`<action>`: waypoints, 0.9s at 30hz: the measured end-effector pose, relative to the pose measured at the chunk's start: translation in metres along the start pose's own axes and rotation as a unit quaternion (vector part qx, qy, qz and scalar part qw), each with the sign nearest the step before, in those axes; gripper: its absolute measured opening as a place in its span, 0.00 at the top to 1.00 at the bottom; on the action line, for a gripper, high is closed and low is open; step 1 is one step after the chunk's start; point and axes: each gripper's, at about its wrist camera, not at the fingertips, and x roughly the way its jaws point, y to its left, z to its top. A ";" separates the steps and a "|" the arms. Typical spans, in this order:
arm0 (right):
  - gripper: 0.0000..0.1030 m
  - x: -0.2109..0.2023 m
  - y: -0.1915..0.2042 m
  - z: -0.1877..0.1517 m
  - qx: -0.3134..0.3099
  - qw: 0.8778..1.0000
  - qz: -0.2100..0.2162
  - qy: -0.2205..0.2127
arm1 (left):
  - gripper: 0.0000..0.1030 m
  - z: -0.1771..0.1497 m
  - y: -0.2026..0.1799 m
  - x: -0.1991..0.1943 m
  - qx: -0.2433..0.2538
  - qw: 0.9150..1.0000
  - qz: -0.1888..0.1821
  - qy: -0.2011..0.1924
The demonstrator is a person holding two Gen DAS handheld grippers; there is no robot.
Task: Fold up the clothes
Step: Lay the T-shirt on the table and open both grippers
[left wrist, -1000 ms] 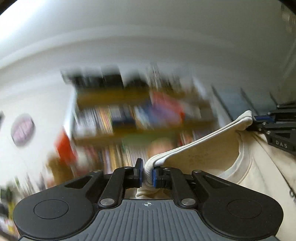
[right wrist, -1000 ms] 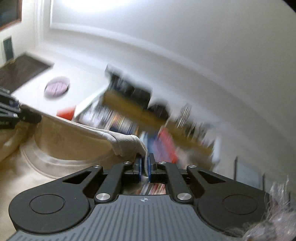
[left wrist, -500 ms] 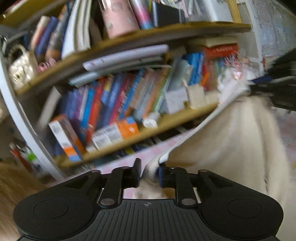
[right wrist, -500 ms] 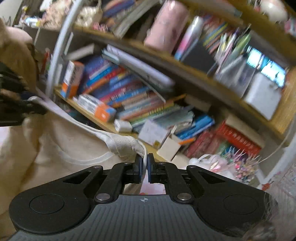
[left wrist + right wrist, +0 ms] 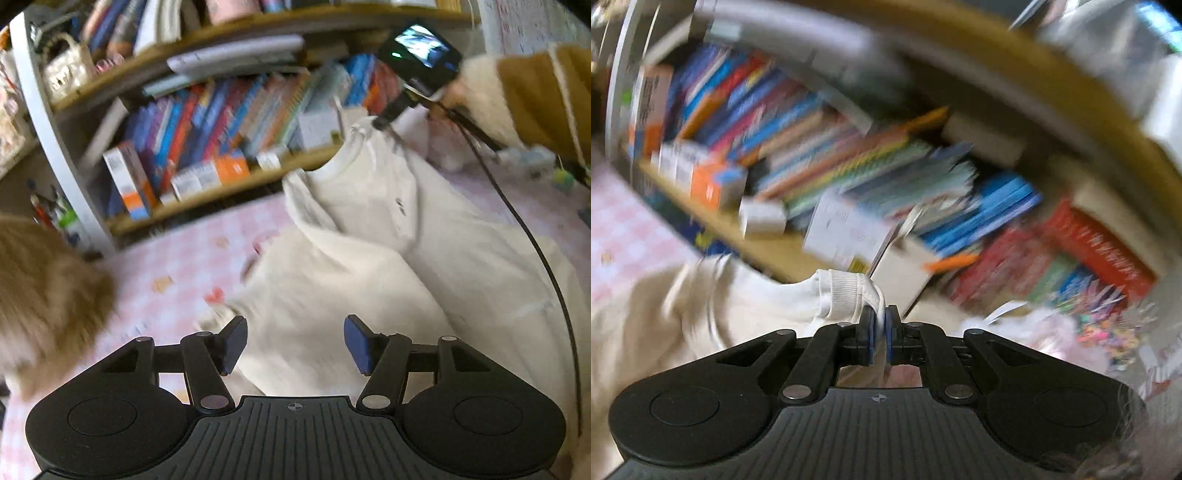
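A cream sweatshirt [image 5: 388,258] lies crumpled on a pink checked cloth [image 5: 184,254]. My left gripper [image 5: 295,345] hangs open just above it, its blue pads wide apart with nothing between them. In the left wrist view the right gripper [image 5: 384,120] holds the garment's far corner up by the bookshelf. In the right wrist view my right gripper [image 5: 880,334] is shut on the sweatshirt's [image 5: 720,295] ribbed white cuff [image 5: 846,295], and the rest of the fabric trails down to the left.
A wooden bookshelf [image 5: 229,184] packed with coloured books runs along the back, the same bookshelf [image 5: 775,243] close ahead of the right gripper. A brown furry sleeve [image 5: 44,295] sits at the left. A black cable [image 5: 535,243] crosses the garment on the right.
My left gripper has opened and let go of the sweatshirt, which dropped onto the cloth. Both grippers swung down from the ceiling toward the bookshelf. The right one still holds its cuff.
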 end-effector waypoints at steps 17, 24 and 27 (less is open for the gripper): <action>0.30 -0.171 0.075 -0.115 0.006 0.987 0.160 0.002 | 0.39 -0.018 -0.069 0.011 0.120 0.992 -0.046 0.014; 0.30 -0.209 0.142 -0.157 -0.058 0.982 0.179 0.021 | 0.37 -0.021 -0.085 0.025 0.166 0.986 -0.007 0.009; 0.30 -0.213 0.155 -0.162 -0.062 0.980 0.186 0.025 | 0.37 -0.021 -0.086 0.025 0.177 0.984 -0.011 0.009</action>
